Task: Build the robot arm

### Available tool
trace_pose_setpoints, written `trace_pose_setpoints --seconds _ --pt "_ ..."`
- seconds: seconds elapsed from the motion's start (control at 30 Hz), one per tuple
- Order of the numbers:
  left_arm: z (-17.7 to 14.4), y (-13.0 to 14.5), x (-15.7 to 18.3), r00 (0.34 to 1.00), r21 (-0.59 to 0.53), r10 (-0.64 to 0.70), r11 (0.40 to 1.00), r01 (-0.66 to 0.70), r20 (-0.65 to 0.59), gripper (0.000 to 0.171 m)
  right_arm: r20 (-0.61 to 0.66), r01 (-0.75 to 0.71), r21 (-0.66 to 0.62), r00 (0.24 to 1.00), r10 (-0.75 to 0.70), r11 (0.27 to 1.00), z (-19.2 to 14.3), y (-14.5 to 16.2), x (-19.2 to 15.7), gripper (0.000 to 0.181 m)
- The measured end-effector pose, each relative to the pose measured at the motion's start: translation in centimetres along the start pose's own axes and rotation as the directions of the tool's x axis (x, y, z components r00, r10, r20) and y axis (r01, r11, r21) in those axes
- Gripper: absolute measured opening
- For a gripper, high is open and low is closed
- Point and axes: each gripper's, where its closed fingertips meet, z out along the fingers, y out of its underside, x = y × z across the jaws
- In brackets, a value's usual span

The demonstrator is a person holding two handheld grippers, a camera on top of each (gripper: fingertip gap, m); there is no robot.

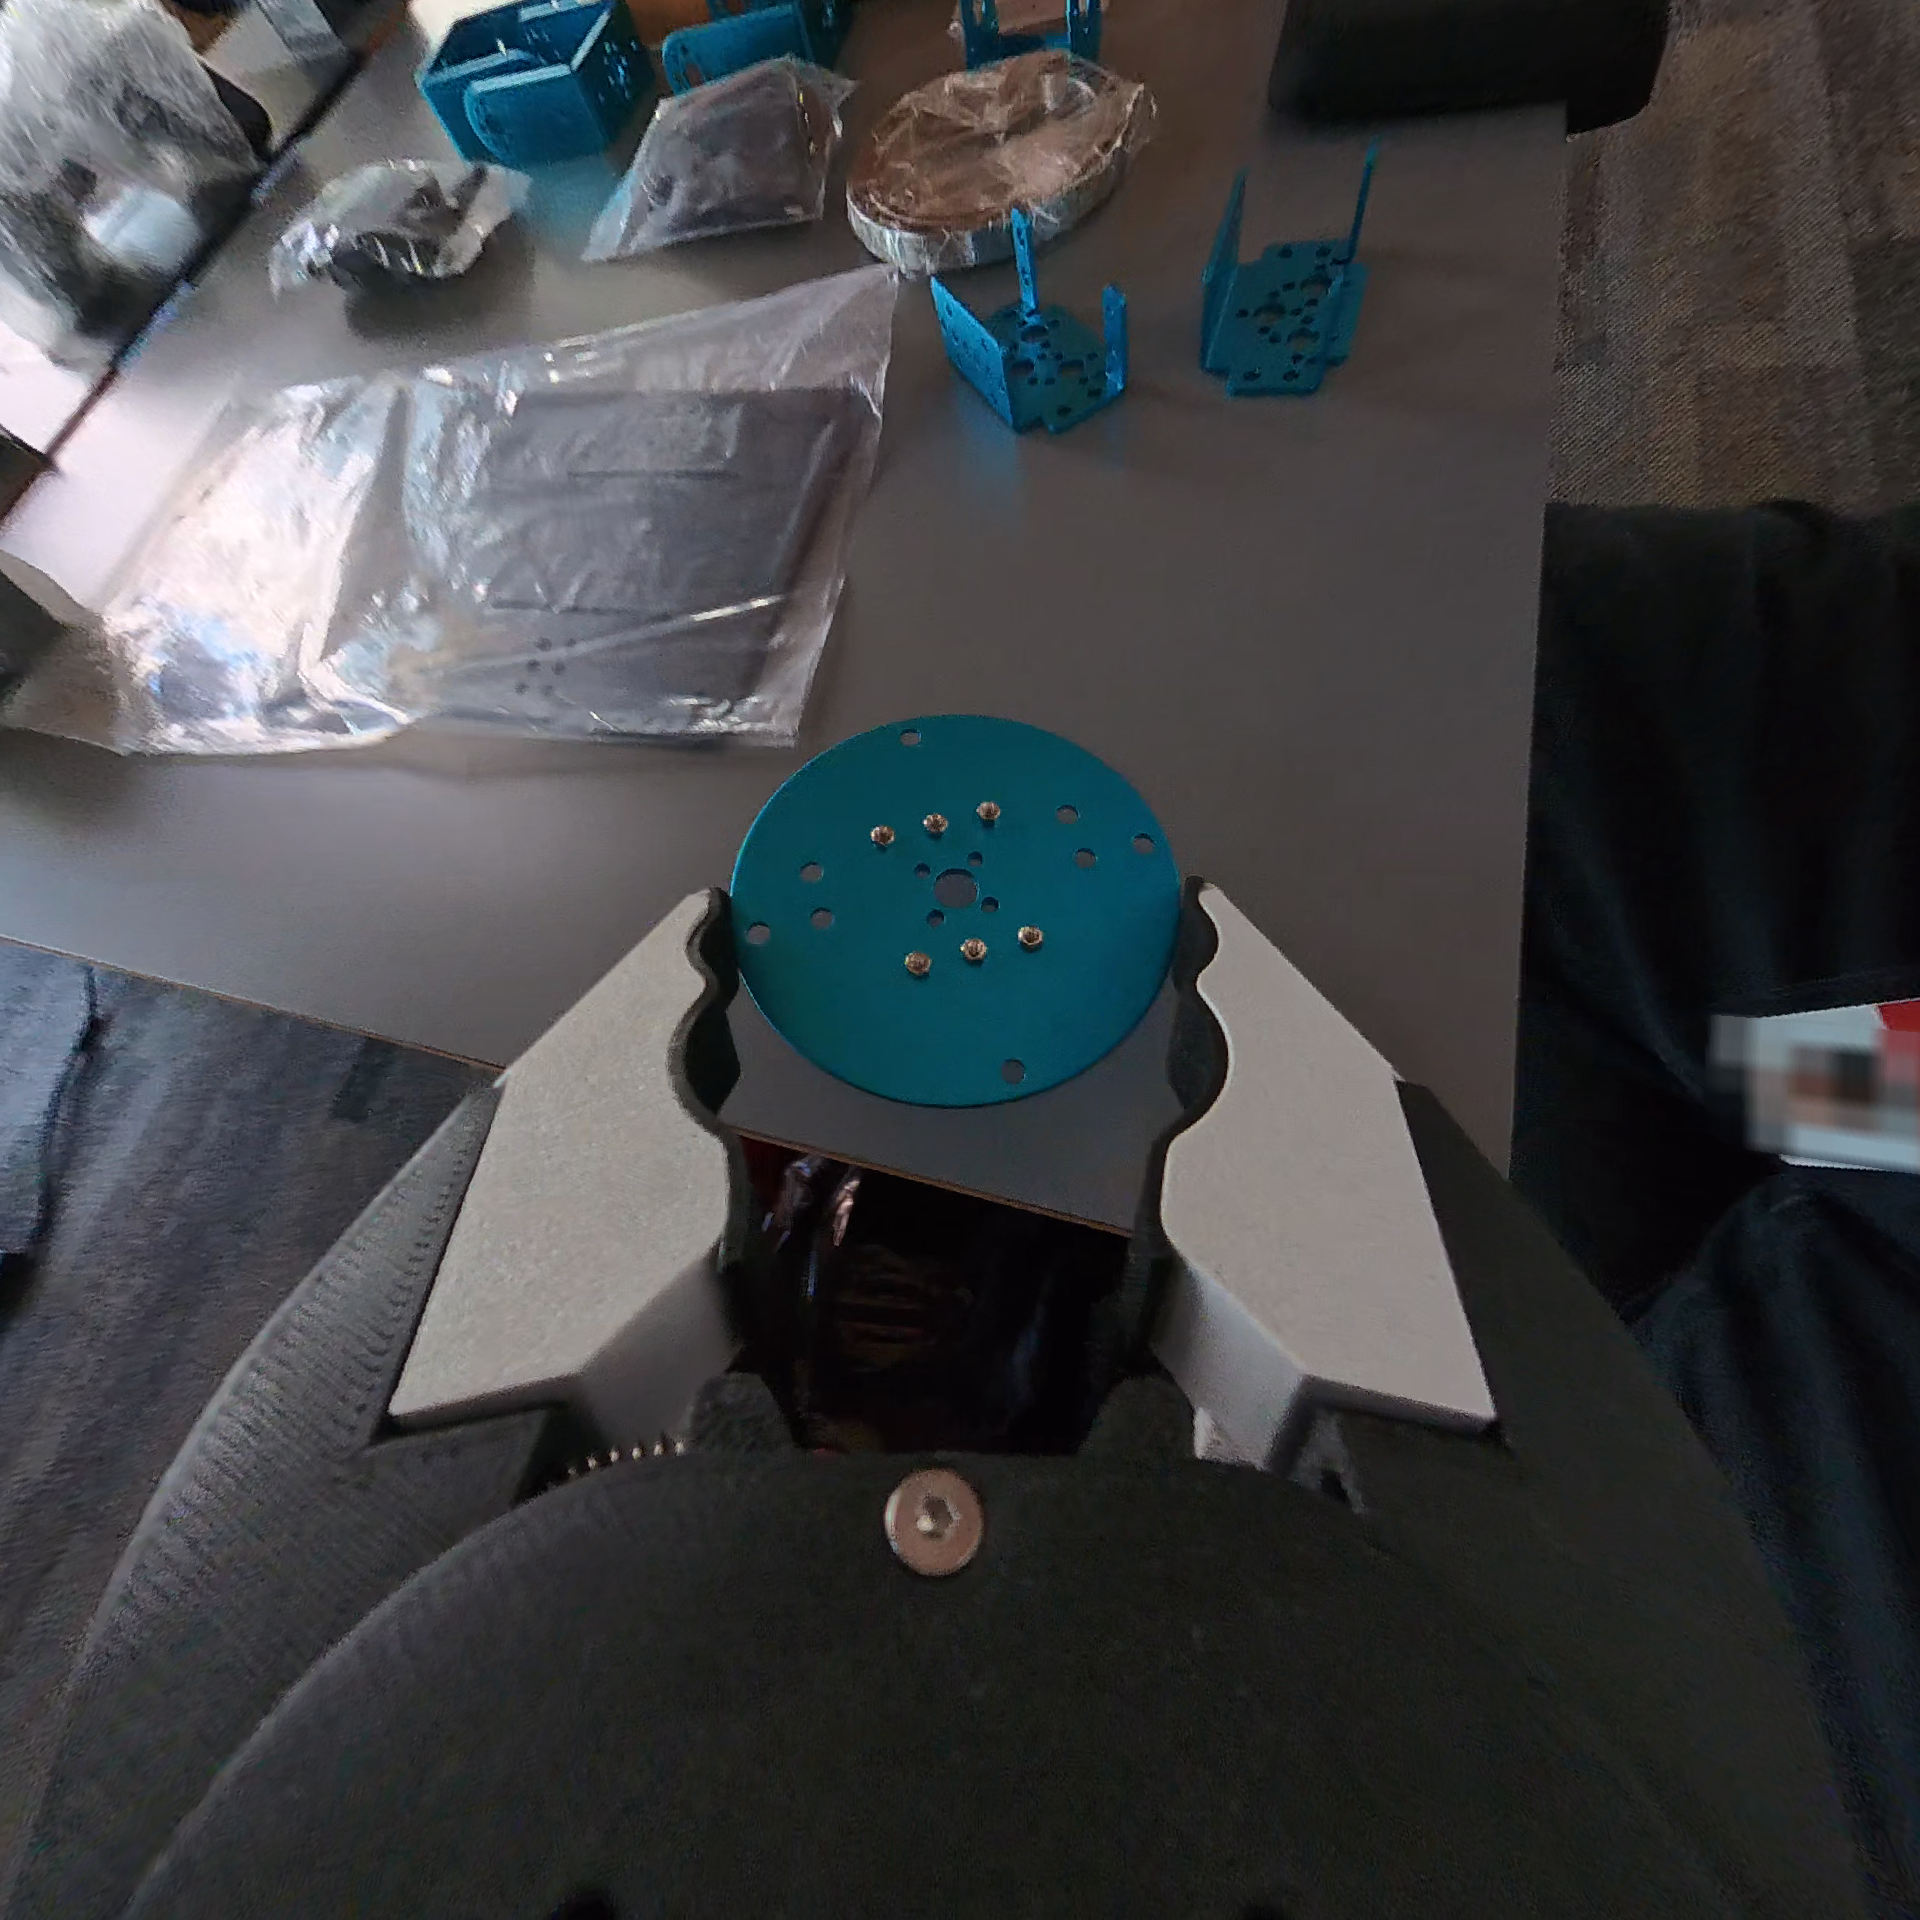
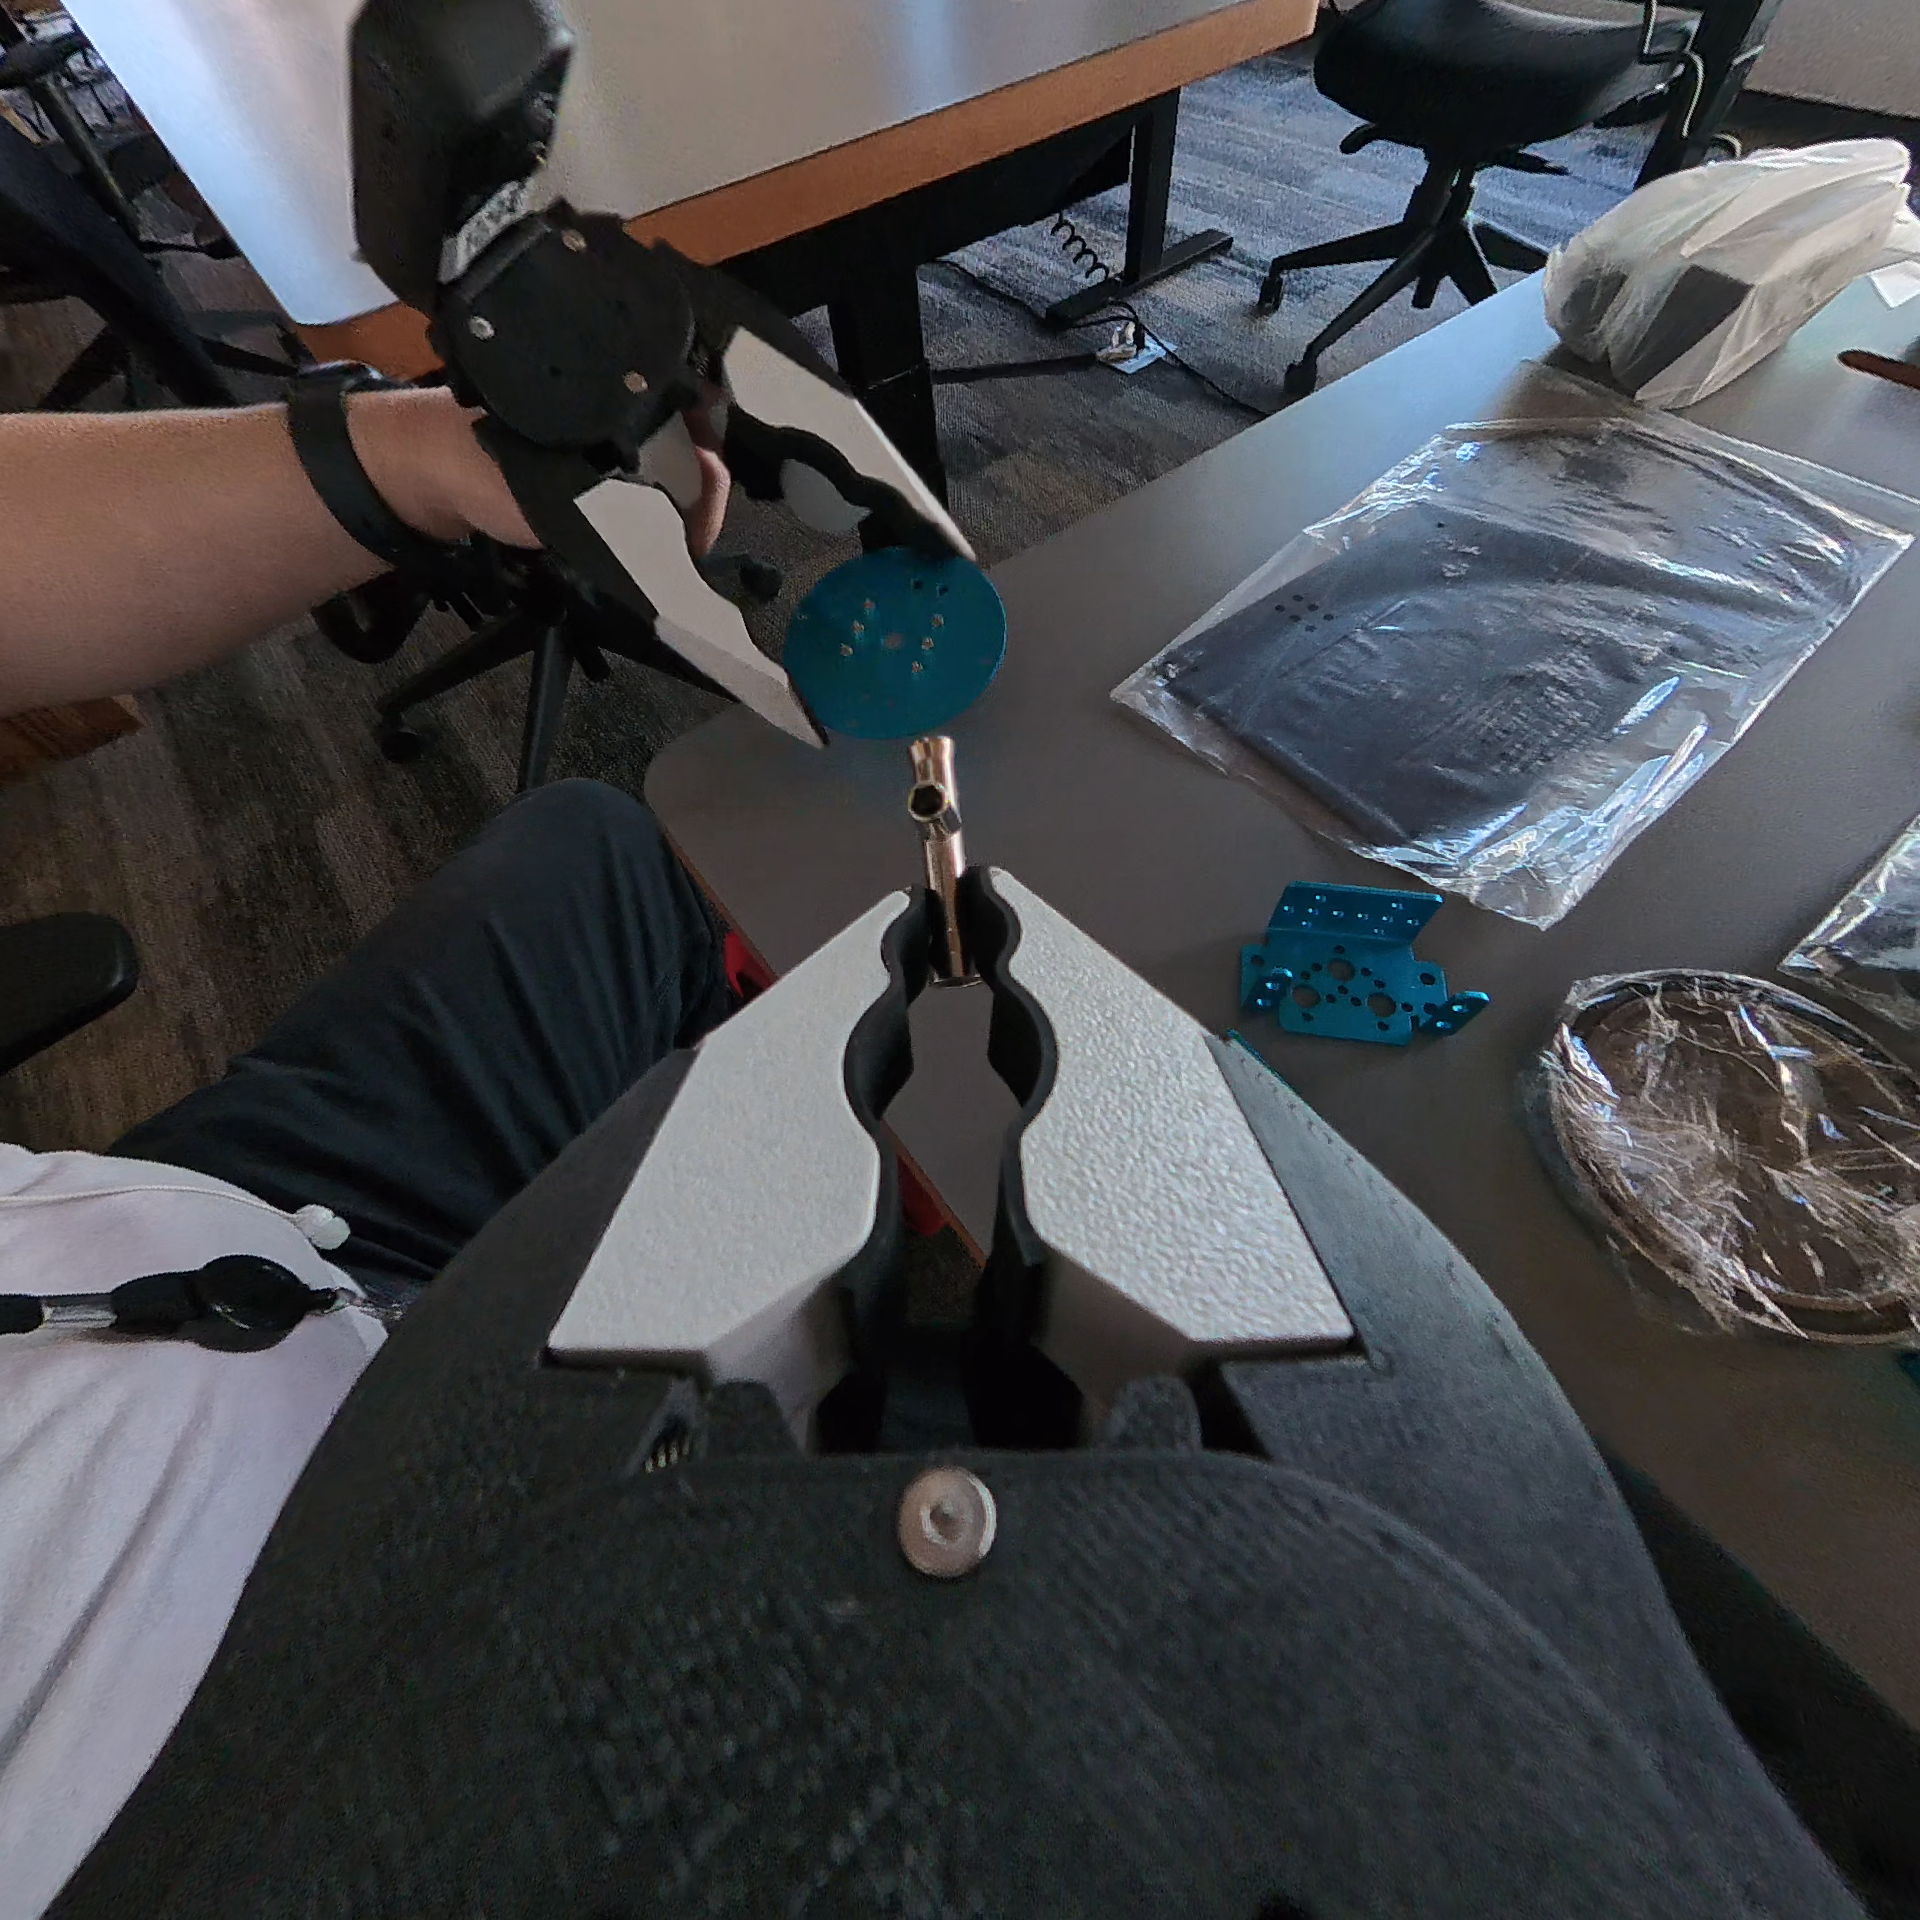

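Observation:
My left gripper (image 1: 954, 914) is shut on a round blue metal disc (image 1: 951, 909) with several holes and small brass nuts, holding it by its edges above the near corner of the grey table (image 1: 1195, 644). In the right wrist view the left gripper (image 2: 894, 644) holds the disc (image 2: 896, 655) tilted over the table corner. My right gripper (image 2: 943, 894) is shut on a small silver metal socket tool (image 2: 940, 831), which points up at the disc's lower edge, just short of it.
Two blue U-shaped brackets (image 1: 1039, 353) (image 1: 1283, 301) stand beyond the disc; one blue bracket (image 2: 1345, 961) lies right of my right gripper. A flat plastic bag with a dark plate (image 1: 540, 561), a wrapped round part (image 1: 987, 156) and smaller bags lie farther back. A person's leg (image 2: 447, 997) is by the table corner. Spacing between my two grippers at the tips: around 15 cm.

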Motion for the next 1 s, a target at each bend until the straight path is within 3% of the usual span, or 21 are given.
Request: trace_pose_setpoints --seconds 0.1,0.27,0.47,0.57,0.67,0.9,1.0 --pt "-0.5 -2.0 -0.3 1.000 0.054 -0.009 0.999 0.008 0.013 0.084 -0.020 -0.004 0.004 1.000 0.004 1.000 -0.5 0.4 0.5 0.008" --pt "-1.3 -7.3 -0.3 0.970 0.202 -0.224 0.950 0.240 -0.097 0.084 -0.019 0.023 0.085 1.000 -0.021 0.996 -2.5 -0.6 2.7 0.007" --pt "0.6 -18.5 0.2 0.941 0.353 -0.282 0.875 0.331 -0.185 0.083 -0.024 0.112 0.187 0.994 -0.109 0.976 -8.9 -2.8 8.4 0.007" --pt "3.2 -25.1 1.2 0.953 0.406 -0.237 0.865 0.295 -0.188 0.083 -0.083 0.145 0.229 0.988 -0.129 0.963 -14.7 -2.8 12.5 0.007" --pt "7.5 -31.5 3.0 0.961 0.435 -0.196 0.861 0.263 -0.193 0.084 -0.140 0.144 0.248 0.984 -0.111 0.958 -21.8 -0.7 17.2 0.007" --pt "20.2 -44.8 8.7 0.906 0.534 -0.260 0.740 0.408 -0.333 0.084 -0.352 0.125 0.123 0.933 -0.074 0.985 -41.8 10.3 31.8 0.007" --pt "25.6 -48.7 11.3 0.911 0.529 -0.277 0.747 0.403 -0.304 0.084 -0.437 0.037 0.115 0.899 0.017 0.993 -50.3 15.2 37.4 0.007"
